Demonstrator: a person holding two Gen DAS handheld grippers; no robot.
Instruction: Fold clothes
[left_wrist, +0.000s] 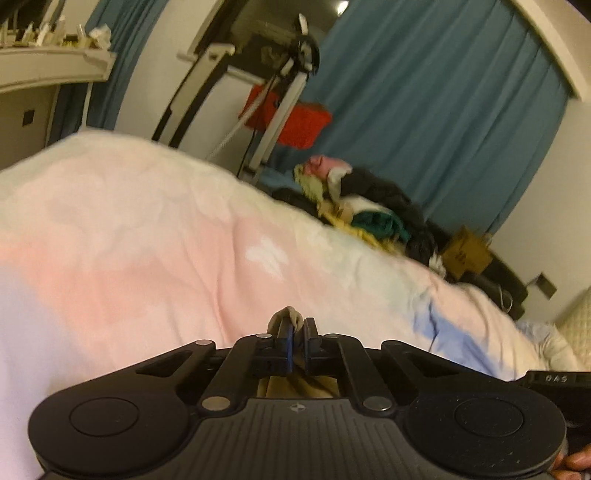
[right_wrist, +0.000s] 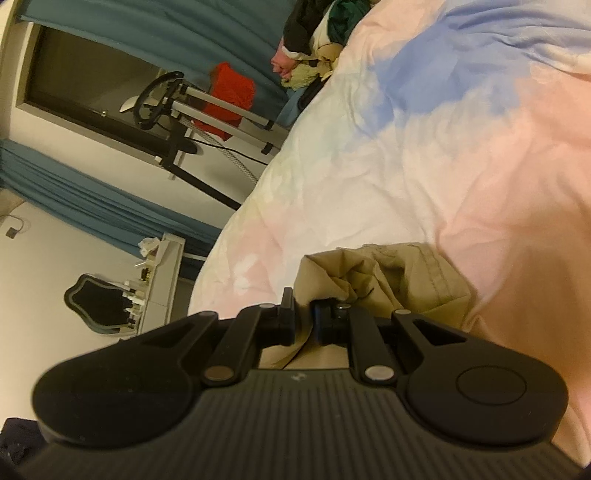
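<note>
- Bed duvet (right_wrist: 424, 155), pastel pink, blue and white: serves as the folding surface.
- Clothes pile (left_wrist: 373, 206) lies at the far edge, well apart from both tools.
- Khaki garment (right_wrist: 388, 277) rests bunched on the duvet.
- Right gripper (right_wrist: 303, 314): jaws clamped on a khaki fold.
- Left gripper (left_wrist: 294, 325): jaws together, pinching a thin khaki edge.
- Risk: the thin edge may slip out under tension, or the duvet may snag.
</note>
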